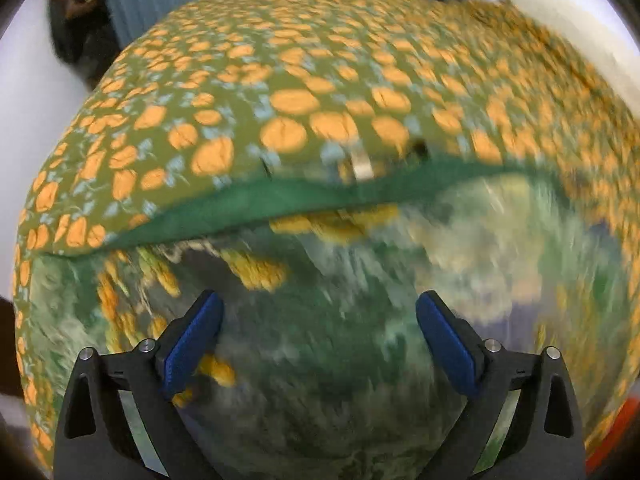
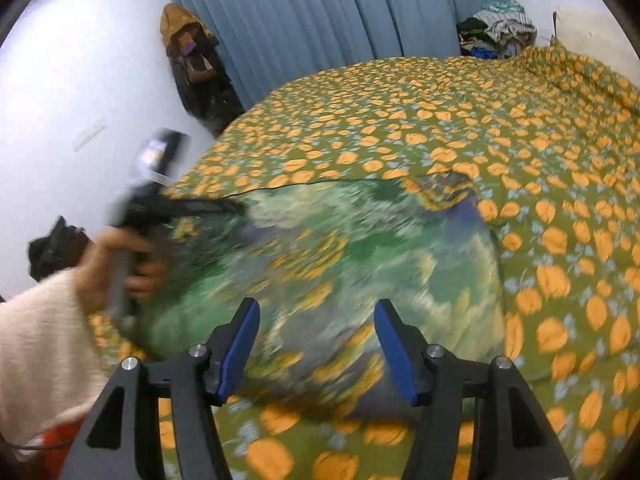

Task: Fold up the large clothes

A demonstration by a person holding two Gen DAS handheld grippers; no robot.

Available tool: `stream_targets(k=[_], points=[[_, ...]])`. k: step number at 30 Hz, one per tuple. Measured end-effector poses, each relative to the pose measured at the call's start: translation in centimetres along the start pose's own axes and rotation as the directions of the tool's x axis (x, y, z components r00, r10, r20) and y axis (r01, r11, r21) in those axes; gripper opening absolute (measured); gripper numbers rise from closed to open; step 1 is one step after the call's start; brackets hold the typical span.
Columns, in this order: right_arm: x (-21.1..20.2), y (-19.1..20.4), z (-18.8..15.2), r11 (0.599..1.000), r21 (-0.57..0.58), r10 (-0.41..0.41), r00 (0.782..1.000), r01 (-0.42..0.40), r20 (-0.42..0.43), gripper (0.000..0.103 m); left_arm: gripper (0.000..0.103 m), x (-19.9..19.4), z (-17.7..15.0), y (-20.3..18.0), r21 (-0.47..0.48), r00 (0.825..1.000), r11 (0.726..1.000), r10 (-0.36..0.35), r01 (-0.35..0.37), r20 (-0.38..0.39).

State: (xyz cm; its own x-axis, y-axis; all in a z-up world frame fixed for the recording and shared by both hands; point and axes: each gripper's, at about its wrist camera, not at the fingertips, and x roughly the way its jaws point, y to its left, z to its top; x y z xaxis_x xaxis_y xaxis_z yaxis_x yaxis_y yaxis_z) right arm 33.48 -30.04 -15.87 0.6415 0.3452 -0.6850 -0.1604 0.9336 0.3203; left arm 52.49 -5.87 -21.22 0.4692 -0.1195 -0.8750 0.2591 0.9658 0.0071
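Garment (image 2: 320,248), green/blue w/ yellow print, blurred, lying on bed (image 2: 540,184) w/ olive, orange-spotted cover. Dark green hem band (image 1: 320,196) running across left wrist view. Left tongs (image 1: 318,340) spread, nothing between blue pads, hovering above cloth. Right tongs (image 2: 316,344) spread too, empty, over garment's near edge. In right view: hand (image 2: 120,268) in cream sleeve (image 2: 44,344) gripping left tool's handle, its tip over garment's left side. Blue curtain (image 2: 328,20) behind; clothes pile (image 2: 496,28) at far corner.
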Motion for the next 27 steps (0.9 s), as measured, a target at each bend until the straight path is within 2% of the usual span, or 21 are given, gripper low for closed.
stream_targets(k=[2, 4, 10, 15, 27], points=[[-0.6, 0.2, -0.8, 1.0, -0.003, 0.002, 1.0, -0.002, -0.004, 0.061, 0.099, -1.3, -2.0, -0.6, 0.049, 0.999, 0.999, -0.001, -0.001, 0.037], [-0.8, 0.4, -1.5, 0.999, -0.026, -0.026, 1.0, 0.026, -0.005, 0.061, 0.099, -2.5, -3.9, -1.0, 0.081, 0.999, 0.997, -0.021, 0.017, 0.043], [-0.1, 0.1, -2.6, 0.997, -0.013, -0.075, 0.997, 0.075, -0.027, 0.061, 0.1, -4.5, -7.6, -2.4, 0.148, 0.997, 0.989, -0.005, -0.006, 0.072], [-0.5, 0.0, -3.2, 0.997, 0.013, -0.073, 0.997, 0.073, -0.018, 0.061, 0.1, -4.6, -7.9, -2.2, 0.094, 0.997, 0.996, -0.006, 0.0, 0.073], [-0.6, 1.3, -4.4, 0.997, -0.019, -0.073, 0.997, 0.072, -0.026, 0.061, 0.1, -4.8, -8.7, -2.7, 0.08, 0.996, 0.996, 0.043, -0.05, 0.082]])
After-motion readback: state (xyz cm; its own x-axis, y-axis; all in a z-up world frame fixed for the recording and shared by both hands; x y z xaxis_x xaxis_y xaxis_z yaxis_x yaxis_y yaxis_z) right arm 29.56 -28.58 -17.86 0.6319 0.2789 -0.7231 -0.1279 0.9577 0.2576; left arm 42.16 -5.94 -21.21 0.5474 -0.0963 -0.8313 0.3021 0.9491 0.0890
